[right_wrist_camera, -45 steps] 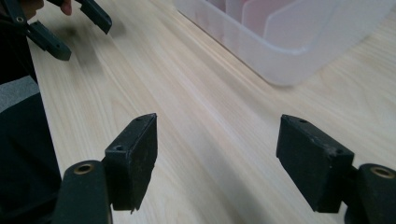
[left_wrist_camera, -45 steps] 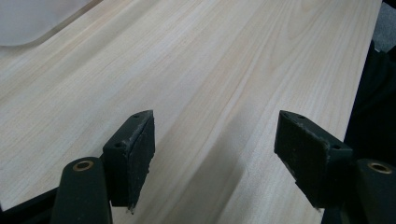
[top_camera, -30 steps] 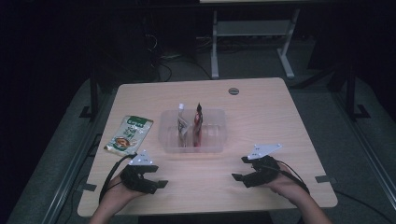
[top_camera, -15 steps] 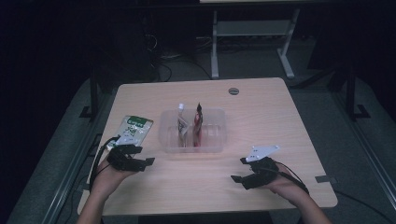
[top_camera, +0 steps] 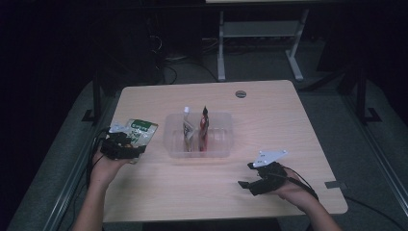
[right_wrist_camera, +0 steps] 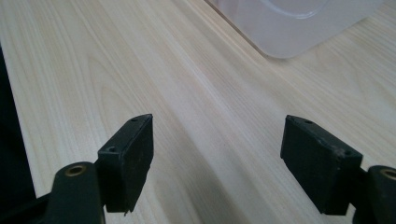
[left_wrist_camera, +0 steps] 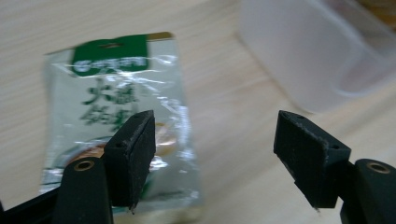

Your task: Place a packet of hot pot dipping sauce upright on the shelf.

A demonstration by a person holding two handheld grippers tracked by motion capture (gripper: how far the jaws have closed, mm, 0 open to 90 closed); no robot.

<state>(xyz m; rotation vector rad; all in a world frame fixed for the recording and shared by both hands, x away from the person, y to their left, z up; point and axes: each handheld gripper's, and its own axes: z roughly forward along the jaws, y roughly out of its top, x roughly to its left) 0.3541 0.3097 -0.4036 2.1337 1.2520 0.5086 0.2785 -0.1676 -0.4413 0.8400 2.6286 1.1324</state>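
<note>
The left claw [top_camera: 126,147] is held with its jaws spread wide above the near end of the green-and-silver pouch [left_wrist_camera: 122,126], nothing being pinched between them; the pouch is laid flat on the desk [top_camera: 269,120], near its left edge, just beside the clear plastic bin [top_camera: 198,139]; two upright packets [top_camera: 195,130] are seen standing inside that bin; the right claw [top_camera: 250,177] is held low over bare wood at the near right, well apart from the bin, its jaws likewise spread and empty.
</note>
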